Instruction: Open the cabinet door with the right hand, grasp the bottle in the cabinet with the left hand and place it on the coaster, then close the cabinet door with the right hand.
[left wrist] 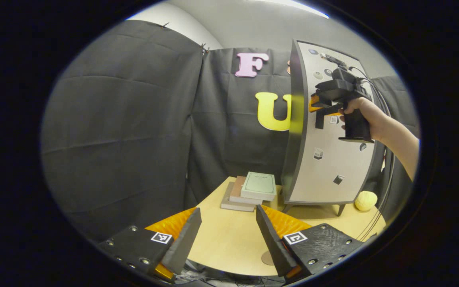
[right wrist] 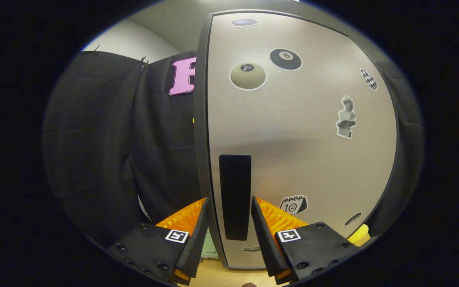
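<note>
On the wooden surface [left wrist: 229, 239] stands the cabinet, its door [right wrist: 301, 131] shut; the right gripper [right wrist: 229, 223] has its jaws spread around the door's handle [right wrist: 235, 195], while the left gripper [left wrist: 228, 235] hovers with jaws apart.

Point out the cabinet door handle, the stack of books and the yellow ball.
cabinet door handle [right wrist: 235, 195], right gripper view: middle of the dark vertical bar.
stack of books [left wrist: 258, 185], left gripper view: cover of the top book.
yellow ball [left wrist: 365, 200], left gripper view: centre of its surface, beside the cabinet's leg.
</note>
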